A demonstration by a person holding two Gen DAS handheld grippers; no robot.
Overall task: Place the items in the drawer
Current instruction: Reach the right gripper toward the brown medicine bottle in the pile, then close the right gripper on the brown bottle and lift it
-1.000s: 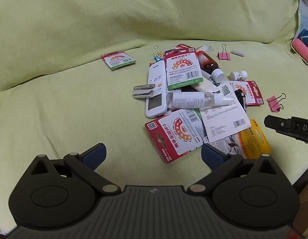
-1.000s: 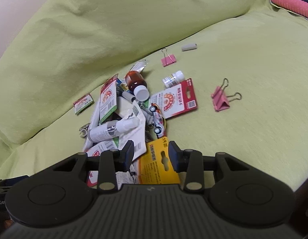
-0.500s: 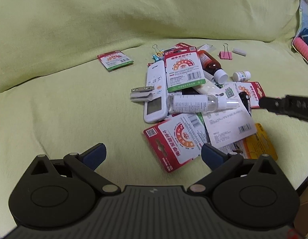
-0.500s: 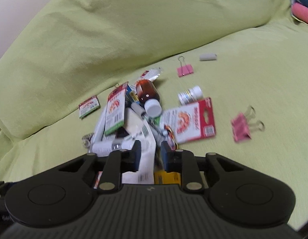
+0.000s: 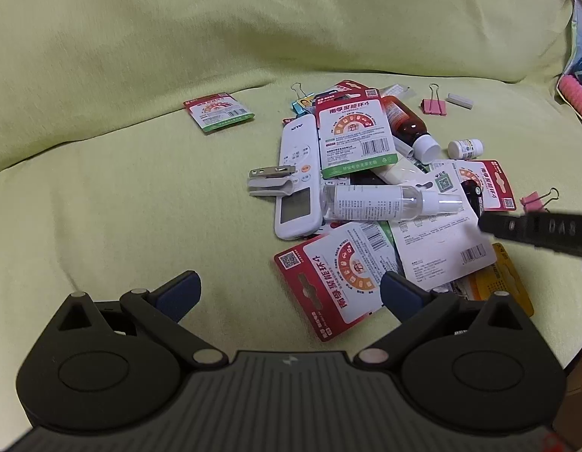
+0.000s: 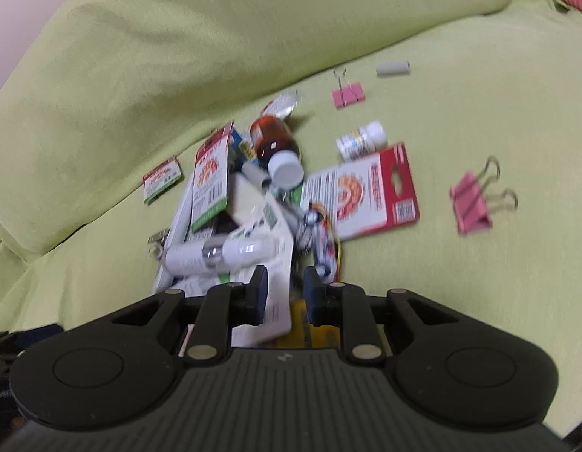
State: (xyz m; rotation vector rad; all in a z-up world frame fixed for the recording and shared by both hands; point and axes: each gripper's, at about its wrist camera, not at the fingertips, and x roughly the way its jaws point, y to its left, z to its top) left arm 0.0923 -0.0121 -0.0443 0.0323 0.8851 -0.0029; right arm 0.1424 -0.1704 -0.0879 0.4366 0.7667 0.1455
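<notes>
Your right tongs (image 6: 285, 288) have pushed forward since a second ago: in the left wrist view the right tongs (image 5: 532, 228) now reach over the white printed card (image 5: 441, 248) toward the clear spray bottle (image 5: 389, 203), where earlier they sat off beside the yellow card (image 5: 498, 290). The gap between their fingers has also narrowed; it is now a slim slot with nothing held, the white card's edge showing between the tips. Your left tongs (image 5: 287, 293) have not moved; they hang wide open and empty, just short of the red battery card (image 5: 336, 278) at the near edge of the pile.

Taking the spray bottle as your landmark: it lies on its side atop the pile on the green sofa seat (image 5: 121, 207), cap pointing toward the right tongs. The white remote (image 5: 296, 177) lies to its left, a metal clip (image 5: 270, 180) touching the remote's far side. The brown medicine bottle (image 5: 409, 124) and small white pill bottle (image 5: 466, 147) lie beyond it. A pink binder clip (image 6: 475, 203) lies well right of it on open fabric. Left of the pile the seat is bare up to the back cushion (image 5: 215, 26). No drawer shows in either view.
</notes>
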